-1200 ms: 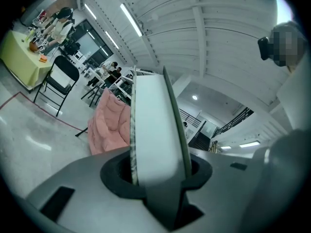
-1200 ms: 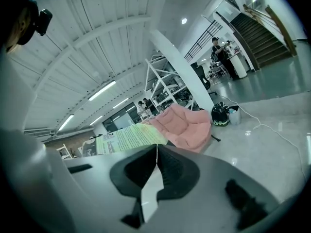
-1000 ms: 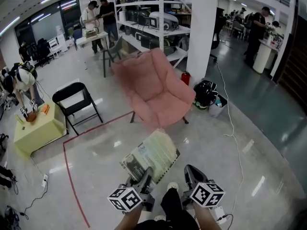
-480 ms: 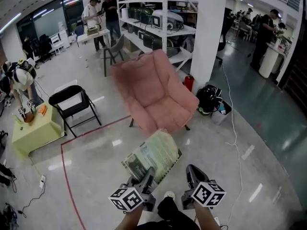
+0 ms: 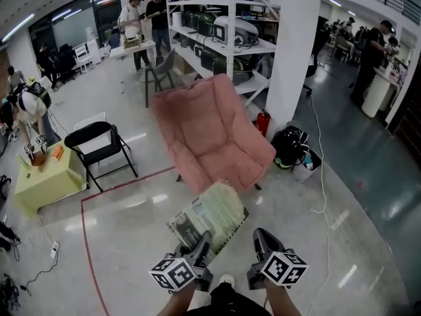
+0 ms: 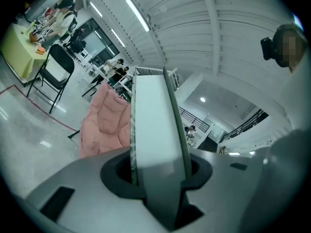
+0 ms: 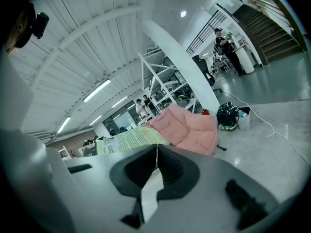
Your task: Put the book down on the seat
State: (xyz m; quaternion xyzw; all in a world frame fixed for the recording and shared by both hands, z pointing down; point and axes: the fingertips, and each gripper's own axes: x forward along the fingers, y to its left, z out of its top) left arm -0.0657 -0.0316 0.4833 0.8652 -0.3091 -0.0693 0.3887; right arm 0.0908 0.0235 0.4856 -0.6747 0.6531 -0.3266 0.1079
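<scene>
Now the left gripper (image 5: pixel 200 241) clamps the book (image 5: pixel 210 216) by its near edge, cover up, likely for carrying; the right gripper (image 5: pixel 262 237) rides beside, pinched closed on nothing; the seat (image 5: pixel 231 162) of the pink armchair (image 5: pixel 209 120) lies well beyond

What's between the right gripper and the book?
Nothing: the head view shows only bare floor between the right gripper and the book.

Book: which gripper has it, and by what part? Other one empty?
The left gripper holds the book, jaws clamped on its near edge; the rest juts toward the pink chair. The right gripper holds nothing, jaws together.
</scene>
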